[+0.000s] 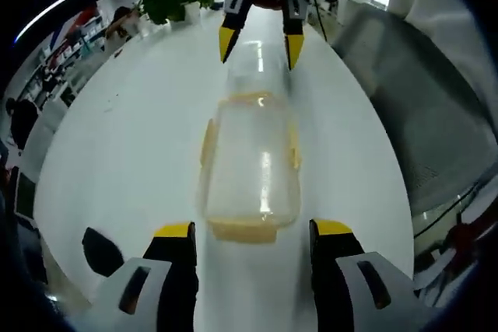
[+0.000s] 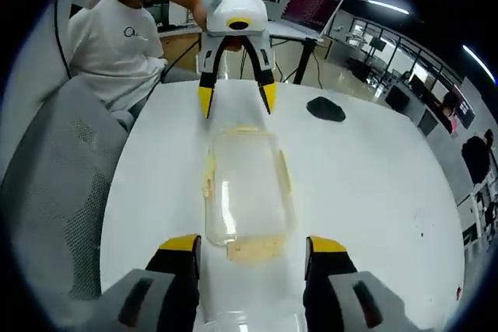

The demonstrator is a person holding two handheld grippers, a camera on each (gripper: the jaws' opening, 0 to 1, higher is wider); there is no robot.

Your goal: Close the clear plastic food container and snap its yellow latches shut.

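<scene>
A clear container [image 1: 250, 162] with yellow latches [image 1: 243, 231] lies mid-frame on the white surface [image 1: 124, 161], between both grippers' parted, empty jaws: left gripper [image 1: 253, 232], right gripper [image 2: 250, 245].

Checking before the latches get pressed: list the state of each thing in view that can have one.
clear plastic food container: on the white table, lid resting on top, held by neither gripper.
yellow latches: sticking outward, apparently not snapped down.
left gripper: open, jaws either side of the container's near end.
right gripper: open, jaws flanking the opposite end.
laptop: open, screen lit.
</scene>
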